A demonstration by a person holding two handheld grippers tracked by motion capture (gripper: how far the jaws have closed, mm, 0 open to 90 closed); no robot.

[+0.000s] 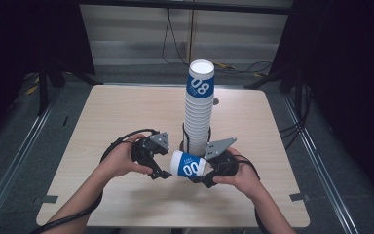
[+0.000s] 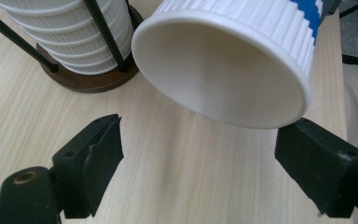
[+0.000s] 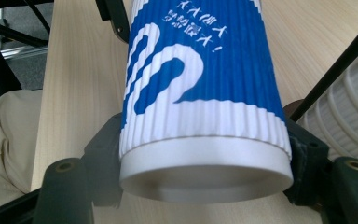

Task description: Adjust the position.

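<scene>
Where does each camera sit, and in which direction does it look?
High view: above the person's side, looking forward and down at the table; forearms, both hands show.
Left gripper view: on the left claw, facing the cup mouth; its open jaws show.
Right gripper view: on the right claw, along the cup it clamps.
Shared: cup and stack.

A light wooden table [image 1: 117,112] with rounded corners stood on a grey floor [image 1: 39,126]. Near the middle of the table, a little to the right, a round dark wooden base [image 2: 91,81] rested directly on the top. Thin black rods [image 2: 105,32] rose from that base around a tall stack of white ribbed cups [image 1: 197,117]. The stack's topmost cup carried a blue band with white numerals.
</scene>
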